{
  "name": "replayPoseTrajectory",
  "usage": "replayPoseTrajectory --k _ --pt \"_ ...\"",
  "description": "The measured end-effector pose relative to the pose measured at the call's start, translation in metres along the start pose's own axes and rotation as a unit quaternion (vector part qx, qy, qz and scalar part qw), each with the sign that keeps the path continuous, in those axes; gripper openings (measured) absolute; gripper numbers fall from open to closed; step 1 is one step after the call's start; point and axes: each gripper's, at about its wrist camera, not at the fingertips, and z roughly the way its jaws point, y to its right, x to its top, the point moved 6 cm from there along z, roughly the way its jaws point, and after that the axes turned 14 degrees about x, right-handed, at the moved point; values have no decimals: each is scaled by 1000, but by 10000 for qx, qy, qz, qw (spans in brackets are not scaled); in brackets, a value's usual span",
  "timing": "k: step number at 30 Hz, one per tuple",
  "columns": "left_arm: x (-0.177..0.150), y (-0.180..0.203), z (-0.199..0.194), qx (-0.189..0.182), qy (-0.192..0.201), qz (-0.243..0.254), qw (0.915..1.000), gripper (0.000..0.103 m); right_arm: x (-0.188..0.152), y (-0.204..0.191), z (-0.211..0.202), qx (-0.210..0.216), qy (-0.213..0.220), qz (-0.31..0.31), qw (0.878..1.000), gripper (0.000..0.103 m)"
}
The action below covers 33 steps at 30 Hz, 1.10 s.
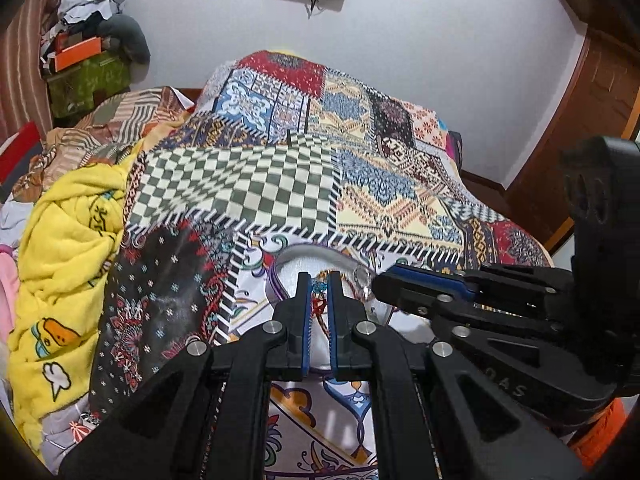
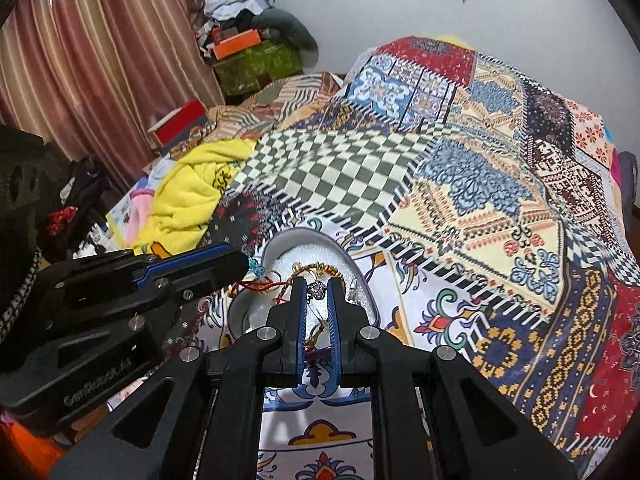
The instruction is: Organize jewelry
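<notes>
A white oval dish lies on the patchwork bedspread and holds a tangle of jewelry. In the left wrist view my left gripper is over the dish, shut on a teal-and-red beaded bracelet. The right wrist view shows that bracelet's teal beads at the left gripper's tip, with red thread trailing into the dish. My right gripper is shut on a small silver piece just above the dish. A gold bracelet rests in the dish behind it.
The patchwork bedspread covers the bed. A yellow blanket is heaped at the left. Boxes and clothes are piled by the curtain. A wooden door stands at the right.
</notes>
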Motion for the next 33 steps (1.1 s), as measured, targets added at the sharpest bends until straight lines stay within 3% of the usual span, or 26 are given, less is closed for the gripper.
replayPoseTrajectory --k 10,18,21,24,33 --pt "-14 1 9 -78 -214 81 9997 5 -9 8 14 -71 -225 0 9997 9" --pt "-14 -1 2 -45 -165 72 9998 5 -13 5 16 -77 -347 -94 9993 9" --pt "-13 -2 -3 -13 -161 67 9998 10 -14 4 14 -61 -389 -36 9992 16" --pt "-10 -5 -9 31 -94 38 9999 20 -12 3 4 -106 -262 -17 9996 27" --pt "13 -11 -59 206 434 -75 9988 24 7 -12 -61 -321 543 -100 9980 27"
